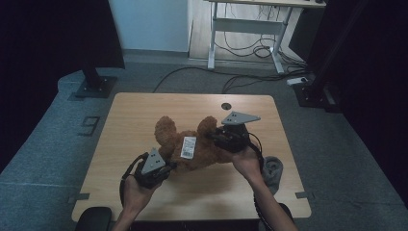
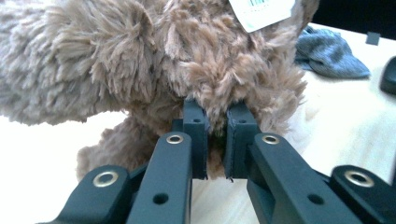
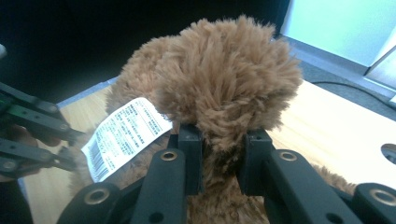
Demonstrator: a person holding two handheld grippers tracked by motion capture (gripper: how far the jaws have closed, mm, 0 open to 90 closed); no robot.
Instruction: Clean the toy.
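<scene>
We see the brown plush bear [image 1: 195, 144] stretched between our tools over the middle of the bench [image 1: 144, 103]. The left tool [image 2: 216, 140] pinches its fur, and the right tool [image 3: 223, 156] clamps a fluffy limb. A white tag [image 3: 122, 135] hangs between them. A grey sock [image 1: 273, 169] lies at the bench's right edge. Cables cross the grey floor [image 1: 43, 144] beyond. The bear's face is hidden.

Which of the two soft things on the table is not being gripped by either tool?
The grey sock, lying crumpled near the table's right edge, beside the person's right forearm. The brown plush bear is clamped by both grippers.
</scene>
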